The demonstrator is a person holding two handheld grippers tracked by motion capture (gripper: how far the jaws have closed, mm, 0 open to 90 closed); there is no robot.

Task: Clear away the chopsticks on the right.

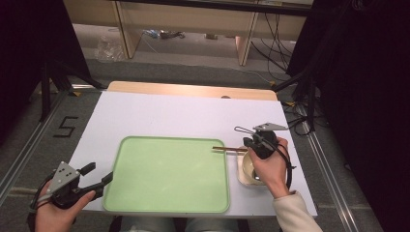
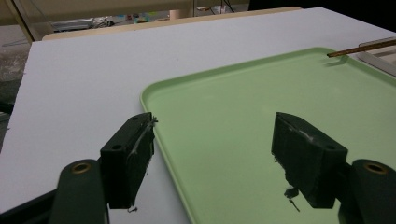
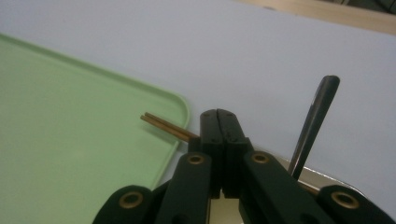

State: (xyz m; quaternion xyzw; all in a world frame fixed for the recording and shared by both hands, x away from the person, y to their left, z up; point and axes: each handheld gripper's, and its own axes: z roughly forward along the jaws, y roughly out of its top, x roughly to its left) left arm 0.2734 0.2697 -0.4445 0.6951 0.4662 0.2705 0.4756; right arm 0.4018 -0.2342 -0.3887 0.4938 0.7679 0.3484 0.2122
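1. The left hand-held gripper (image 1: 99, 176) sits low at the near left of the high view, in the left hand (image 1: 60, 210), whose forearm comes in from the bottom edge
2. It points rightward and slightly away from the person; its two black jaws stand wide apart with nothing between them
3. A grey three-cornered plate (image 1: 64, 173) tops it
4. The right hand-held gripper (image 1: 249, 142) is at the right, in the right hand (image 1: 268, 166); a pale sleeve (image 1: 295, 215) covers the forearm
5. It points leftward; in its own view the jaws are pressed together, clamped on chopsticks (image 3: 166, 126)
6. A cable loops down from it beside the wrist
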